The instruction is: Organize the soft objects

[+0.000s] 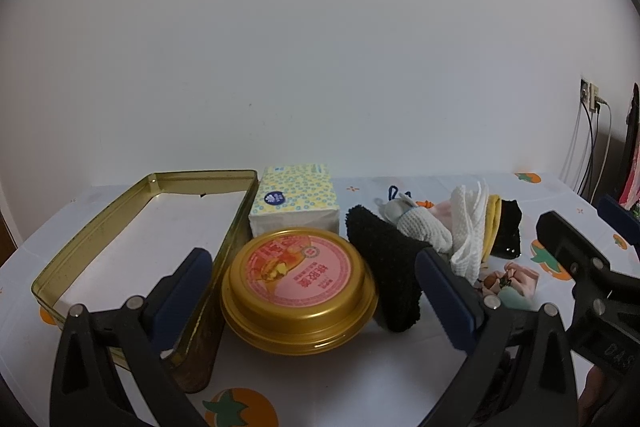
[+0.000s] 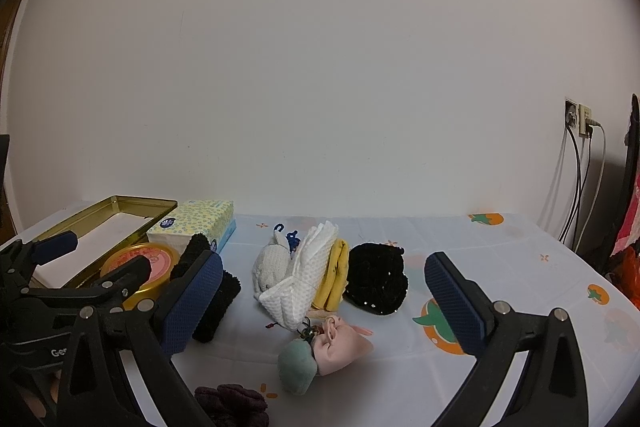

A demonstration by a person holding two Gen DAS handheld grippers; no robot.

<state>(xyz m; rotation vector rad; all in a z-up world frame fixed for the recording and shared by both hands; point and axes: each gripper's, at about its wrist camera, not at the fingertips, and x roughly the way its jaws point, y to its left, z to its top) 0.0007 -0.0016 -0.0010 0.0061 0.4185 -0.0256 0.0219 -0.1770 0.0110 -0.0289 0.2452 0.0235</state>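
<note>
Soft things lie in a row on the table: a black fuzzy cloth (image 1: 394, 275) (image 2: 212, 291), a white knitted toy (image 1: 424, 227) (image 2: 272, 267), a white waffle cloth (image 1: 470, 227) (image 2: 308, 279), a yellow cloth (image 2: 334, 277), a black sequinned pouch (image 2: 376, 277) (image 1: 508, 227) and a pink-and-green plush charm (image 2: 320, 351). An open gold rectangular tin (image 1: 132, 227) (image 2: 104, 219) stands at the left. My left gripper (image 1: 312, 295) is open and empty in front of a round gold tin (image 1: 300, 287). My right gripper (image 2: 324, 303) is open and empty over the soft things.
A tissue pack (image 1: 296, 199) (image 2: 196, 223) sits behind the round tin (image 2: 140, 267). A dark purple scrunchie (image 2: 232, 403) lies at the near edge. The tablecloth (image 2: 500, 267) has orange fruit prints. Cables hang from wall sockets (image 2: 576, 119) at the far right.
</note>
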